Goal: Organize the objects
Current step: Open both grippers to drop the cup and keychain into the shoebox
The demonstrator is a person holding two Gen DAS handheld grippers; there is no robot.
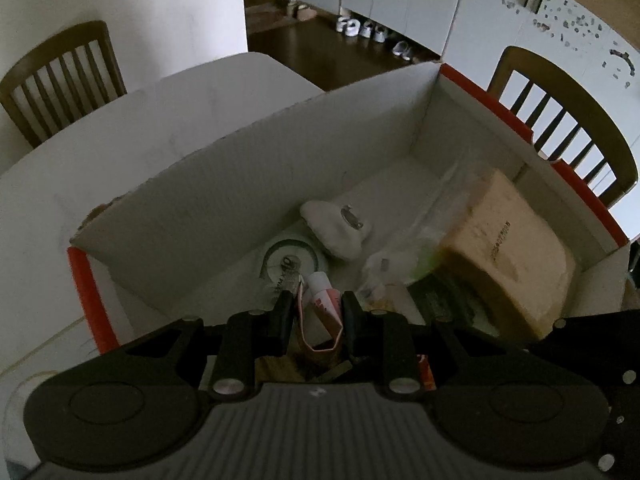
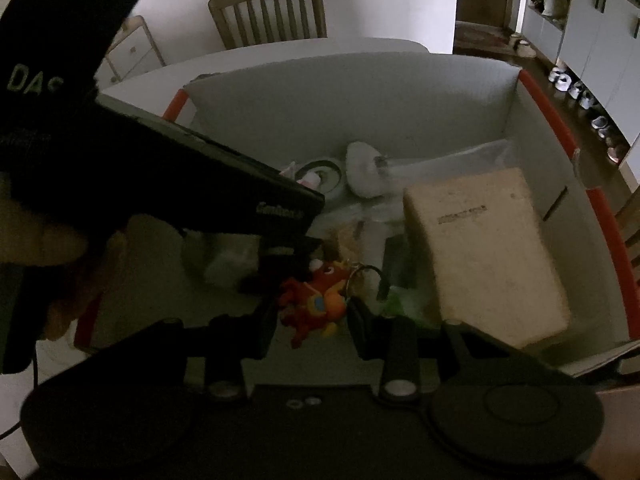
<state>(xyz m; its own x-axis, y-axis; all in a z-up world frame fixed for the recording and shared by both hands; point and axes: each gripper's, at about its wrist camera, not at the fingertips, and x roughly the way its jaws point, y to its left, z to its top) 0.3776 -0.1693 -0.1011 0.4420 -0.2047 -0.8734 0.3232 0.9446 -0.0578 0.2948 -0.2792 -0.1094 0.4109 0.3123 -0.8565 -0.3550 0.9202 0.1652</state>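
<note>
Over the box [image 1: 280, 152], the left tool [image 1: 316, 312] pinches a pink tube [image 1: 324, 300], cap end pointing away, downward.

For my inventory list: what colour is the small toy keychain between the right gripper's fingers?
Mostly red with orange, the toy keychain shows best in the right wrist view.

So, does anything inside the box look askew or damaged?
Yes. The tan block at the right of the box lies tilted, propped on other items. The box's left wall has a ragged, torn top edge. Nothing looks spilled.
</note>
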